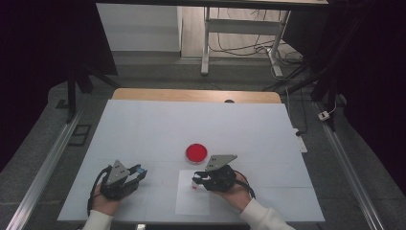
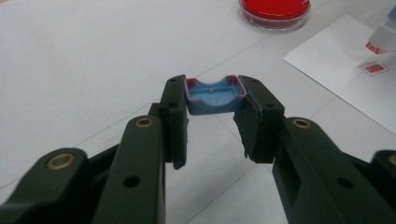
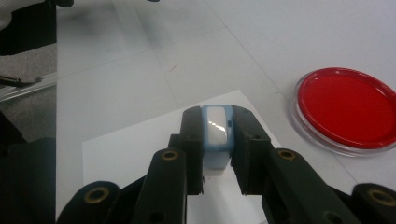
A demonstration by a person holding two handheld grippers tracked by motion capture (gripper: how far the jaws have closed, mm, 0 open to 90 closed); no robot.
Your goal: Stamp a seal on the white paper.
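White board [image 1: 143, 129] covers the table, and dark floor lies all around it.

On the left, the left gripper [image 1: 135, 171] is closed tight on a small blue cap [image 2: 214, 95]. In the left gripper view the cap sits between the two black jaw tips with its hollow side up. It has a thin red line on its rim. The cap is up off the table. A hand [image 1: 103, 199] in a white sleeve holds this gripper near the 7 o'clock edge of the board.

On the right, the right gripper [image 1: 197, 180] is closed tight on a small stamp [image 3: 215, 135]. The stamp has a pale blue body and a shiny white top, and it stands straight up between the jaws. Its bottom end is down at a white sheet of paper [image 1: 191, 203], but the jaws hide whether it touches. The other hand [image 1: 234, 189] holds this gripper near the 5 o'clock part of the board.

The paper lies flat by the near edge. In the left gripper view a small red square mark [image 2: 375, 69] shows on the paper.

Past the right gripper, at about 11 o'clock from it, sits a round clear dish with red inside [image 1: 197, 153]. It is near the paper but not on it. The two grippers are well apart.
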